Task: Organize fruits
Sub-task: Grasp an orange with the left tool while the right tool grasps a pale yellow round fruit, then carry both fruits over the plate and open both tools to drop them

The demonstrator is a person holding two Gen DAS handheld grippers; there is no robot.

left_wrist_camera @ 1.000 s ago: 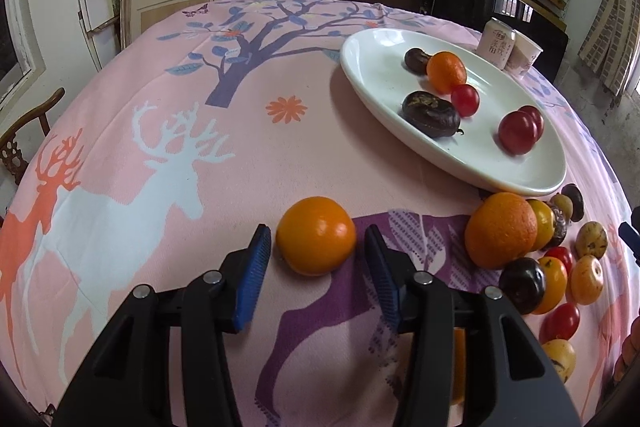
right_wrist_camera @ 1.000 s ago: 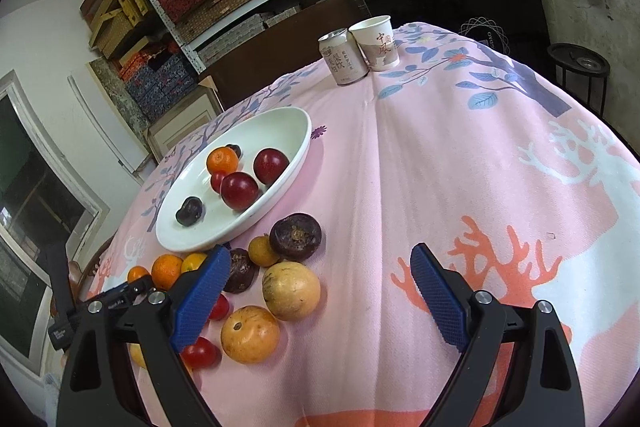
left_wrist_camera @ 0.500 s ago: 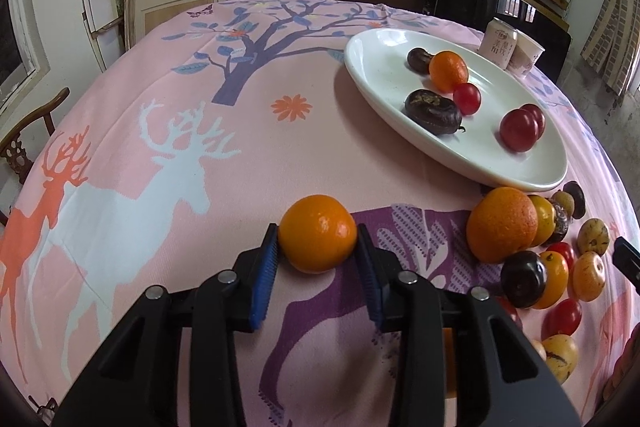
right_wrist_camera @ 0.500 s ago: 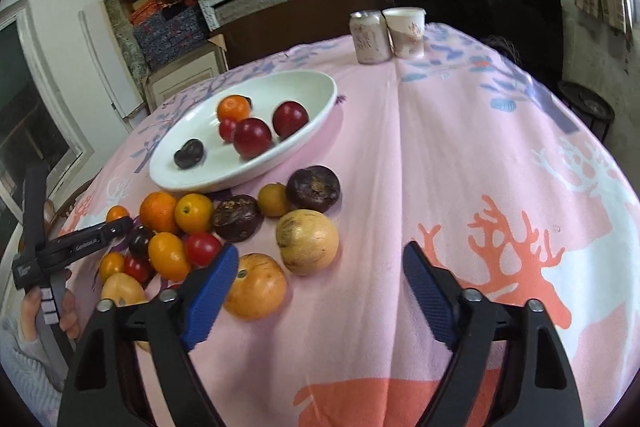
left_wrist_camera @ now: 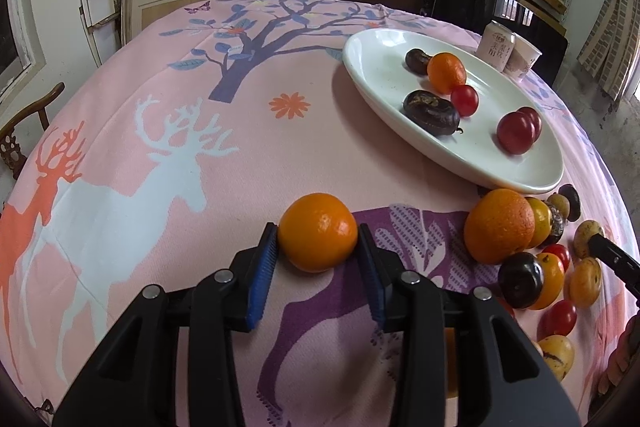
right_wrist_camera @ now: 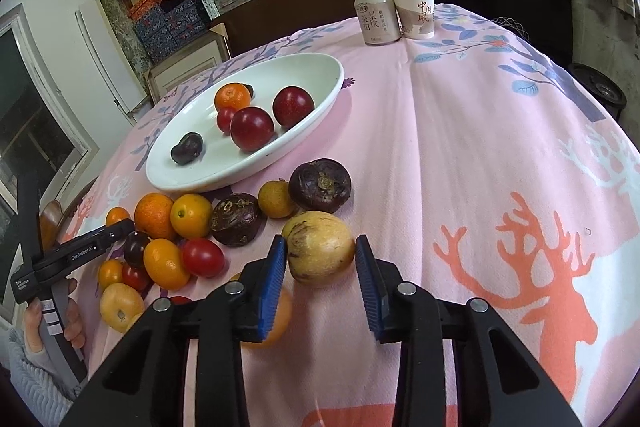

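The left hand-held gripper [left_wrist_camera: 318,247] is clenching an orange [left_wrist_camera: 318,231] that is sitting on the bench [left_wrist_camera: 240,147], its blue pads pressing on both flanks of the fruit. The right hand-held gripper [right_wrist_camera: 321,259] has just been closing around a yellow fruit [right_wrist_camera: 320,247], and its pads are now meeting the skin on either side, so it is grasping that fruit at bench level too. Both grips are sitting near the fingertips rather than deep between the fingers, so, as a judgement, a round fruit could be squirting forward out of the pads on lifting, rolling into the pile [right_wrist_camera: 180,231] just to the left of the right hand-held gripper or off across the cloth. Squeezing harder could be bruising the soft yellow fruit. The white plate [right_wrist_camera: 320,67] is lying ahead and to the left of the right hand-held gripper, and ahead and to the right of the left one, so both hands may be crowding each other if they are heading there together; the plate's shallow rim could also be letting a dropped fruit roll out. The right wrist view is showing the person's hand [right_wrist_camera: 60,319] gripping the left tool's handle, plus a can [right_wrist_camera: 376,17] and a paper cup [right_wrist_camera: 414,11] standing far ahead. The left wrist view alone is showing the orange in its grip, with only a dark tip of the right tool at its right edge.
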